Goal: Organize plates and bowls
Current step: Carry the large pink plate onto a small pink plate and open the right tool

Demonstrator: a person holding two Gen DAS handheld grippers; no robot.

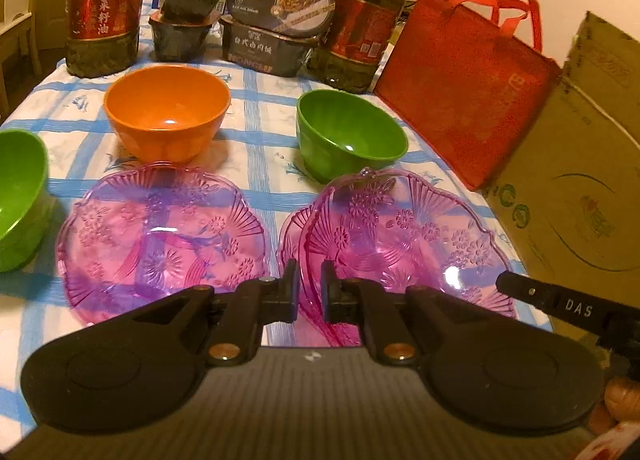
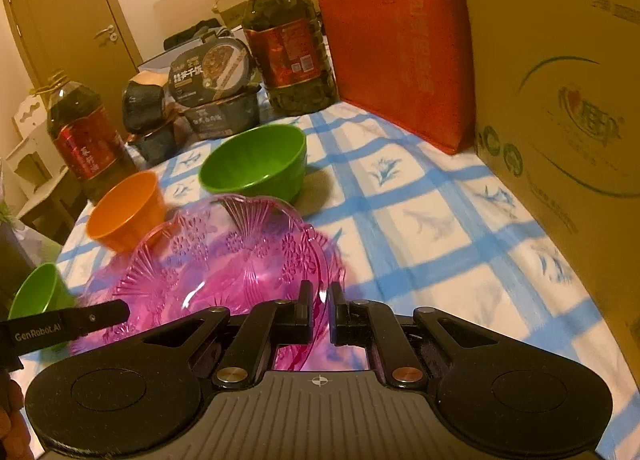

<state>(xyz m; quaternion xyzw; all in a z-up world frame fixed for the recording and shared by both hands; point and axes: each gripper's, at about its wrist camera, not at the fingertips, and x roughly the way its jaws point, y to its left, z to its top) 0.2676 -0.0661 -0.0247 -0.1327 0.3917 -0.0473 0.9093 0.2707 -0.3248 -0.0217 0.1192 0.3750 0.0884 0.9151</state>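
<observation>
Table under a blue-checked cloth [image 1: 256,100], cluttered along the back and right.

Cardboard box [image 2: 560,80] on the right edge, biggest item. Red tote bag [image 1: 460,88] leans just beside it. 2 big oil jugs: 1 back left [image 1: 106,8], 1 back right [image 1: 360,28] next to the tote. Between the jugs, stacked dark meal tubs [image 1: 276,28].

Task items, all in front of that clutter:
- 2 pink clear plates. Left plate [image 1: 160,236] lies flat on the cloth. Right plate [image 1: 400,236] is tilted, near rim raised, and both tools grip it.
- Orange bowl [image 1: 168,116] upright, behind the left plate.
- Green bowl [image 1: 348,136] upright, behind the right plate.
- Second green bowl [image 1: 20,200] at the far left edge, cut off by the frame.

Left gripper [image 1: 310,288]: jaws clamped on the near-left rim of the right plate; the pink edge runs down between the pads. Right gripper [image 2: 320,312]: jaws pinched on the same plate's right rim, edge visible between the fingers. Each tool's tip shows in the other's view, at the side of the plate. A bit of the person's fingers [image 1: 624,404] shows at the lower right corner of the left wrist view.
</observation>
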